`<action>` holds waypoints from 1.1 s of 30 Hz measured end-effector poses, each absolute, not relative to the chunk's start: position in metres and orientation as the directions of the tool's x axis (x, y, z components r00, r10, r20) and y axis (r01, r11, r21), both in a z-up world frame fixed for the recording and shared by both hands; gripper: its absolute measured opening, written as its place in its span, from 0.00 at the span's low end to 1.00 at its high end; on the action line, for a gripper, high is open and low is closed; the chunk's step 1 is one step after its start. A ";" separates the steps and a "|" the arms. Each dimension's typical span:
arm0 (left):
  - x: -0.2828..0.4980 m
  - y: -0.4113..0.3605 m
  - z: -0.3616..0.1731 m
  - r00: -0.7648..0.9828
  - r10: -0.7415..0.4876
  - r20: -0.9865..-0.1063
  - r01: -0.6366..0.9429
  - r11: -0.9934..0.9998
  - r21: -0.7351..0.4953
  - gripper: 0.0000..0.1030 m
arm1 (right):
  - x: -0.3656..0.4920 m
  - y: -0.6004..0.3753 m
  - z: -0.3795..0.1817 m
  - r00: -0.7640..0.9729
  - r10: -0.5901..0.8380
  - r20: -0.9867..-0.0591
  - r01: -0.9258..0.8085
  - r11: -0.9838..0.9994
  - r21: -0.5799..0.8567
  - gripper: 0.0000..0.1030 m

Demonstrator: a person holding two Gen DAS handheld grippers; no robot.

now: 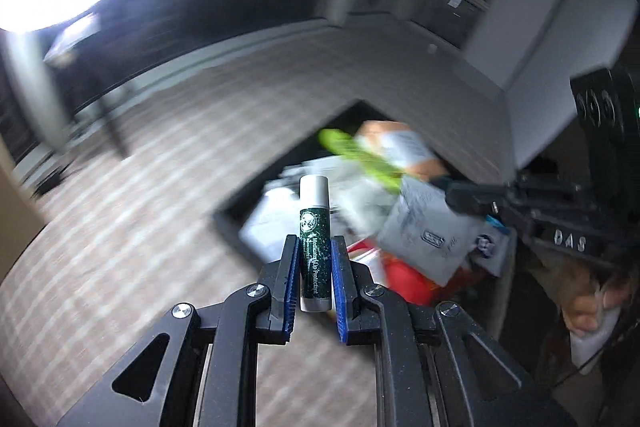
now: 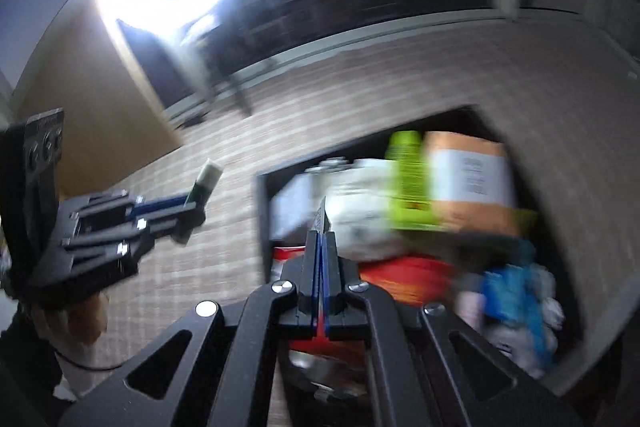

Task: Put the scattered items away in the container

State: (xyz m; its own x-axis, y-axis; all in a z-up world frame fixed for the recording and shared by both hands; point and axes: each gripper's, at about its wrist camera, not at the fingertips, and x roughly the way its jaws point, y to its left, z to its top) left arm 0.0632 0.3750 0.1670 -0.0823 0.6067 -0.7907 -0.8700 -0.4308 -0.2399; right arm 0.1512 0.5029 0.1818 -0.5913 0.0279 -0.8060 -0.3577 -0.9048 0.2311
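The lip balm tube is being clamped upright between the pads of the left claw, held above the tabletop just short of the container; if released here, it is likely to be dropped outside the rim or bounced off the heaped packets; the right claw is being held pressed together on a thin dark piece over the container, where a collision is being risked.
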 end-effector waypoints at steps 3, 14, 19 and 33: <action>0.077 0.406 0.159 -0.042 0.584 -0.810 -0.884 -0.399 -0.242 0.18 | 0.177 0.521 0.186 -0.591 0.071 -0.803 -0.406 -0.887 0.220 0.09; 0.073 0.401 0.163 -0.107 0.566 -0.817 -0.874 -0.445 -0.194 0.29 | 0.208 0.536 0.183 -0.610 0.130 -0.782 -0.485 -0.842 0.238 0.50; 0.059 0.367 0.161 -0.173 0.525 -0.833 -0.844 -0.516 -0.150 0.36 | 0.216 0.533 0.179 -0.600 0.145 -0.787 -0.501 -0.834 0.229 0.53; 0.065 0.261 0.151 -0.271 0.449 -0.851 -0.720 -0.681 -0.130 0.55 | 0.222 0.458 0.172 -0.572 0.164 -0.803 -0.450 -0.882 0.141 0.56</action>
